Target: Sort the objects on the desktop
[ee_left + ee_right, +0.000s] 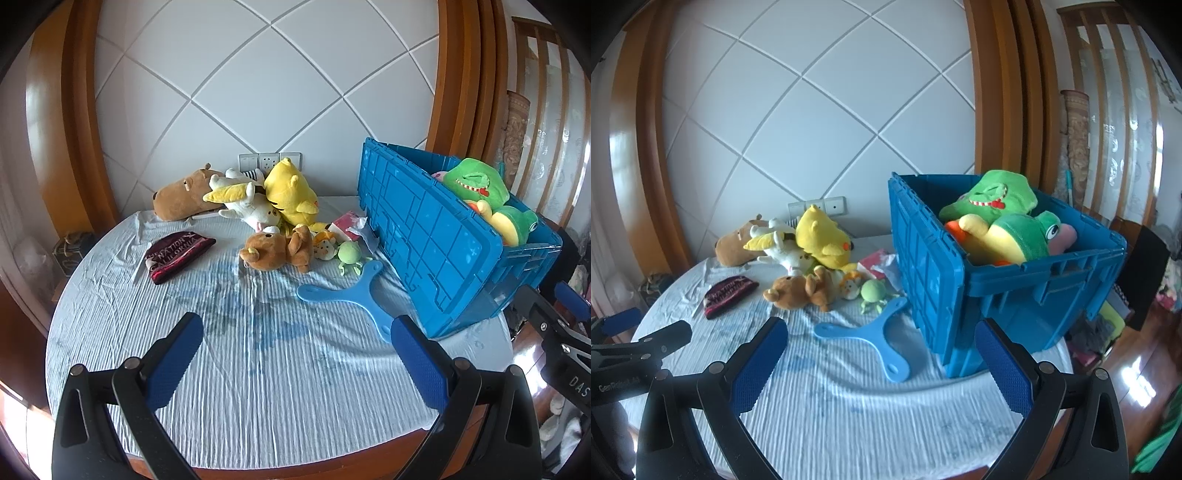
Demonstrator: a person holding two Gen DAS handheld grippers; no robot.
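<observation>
- Desk (pixel 110 350): round, covered in a rumpled pale striped cloth; all loose items sit toward the far side near the wall.
- Far left: brown capybara plush (pixel 181 195) lying on its side, a white-and-yellow plush (pixel 240 199) sprawled against it.
- In front of those, alone on the cloth: dark red knit hat (pixel 177 251) with white lettering.
- Centre back: yellow plush (pixel 291 192), upright, leaning on the pile.
- Centre front: brown bear plush (pixel 277 251) on its back; just beside it a small orange-and-white toy (pixel 325 247), then a small green plush (pixel 349 256).
- Blue three-armed plastic piece (pixel 354 295) flat on the cloth, near the crate's hanging lid.
- Right: blue crate (pixel 1034 295), lid flap open and hanging down; a green dinosaur plush (pixel 993 195) and a green-yellow frog plush (pixel 1019 236) piled inside, above the rim.
- Left gripper (pixel 295 350): fingers wide apart, empty, over bare cloth.
- Right gripper (pixel 879 358): fingers wide apart, empty, near the crate's front corner.
</observation>
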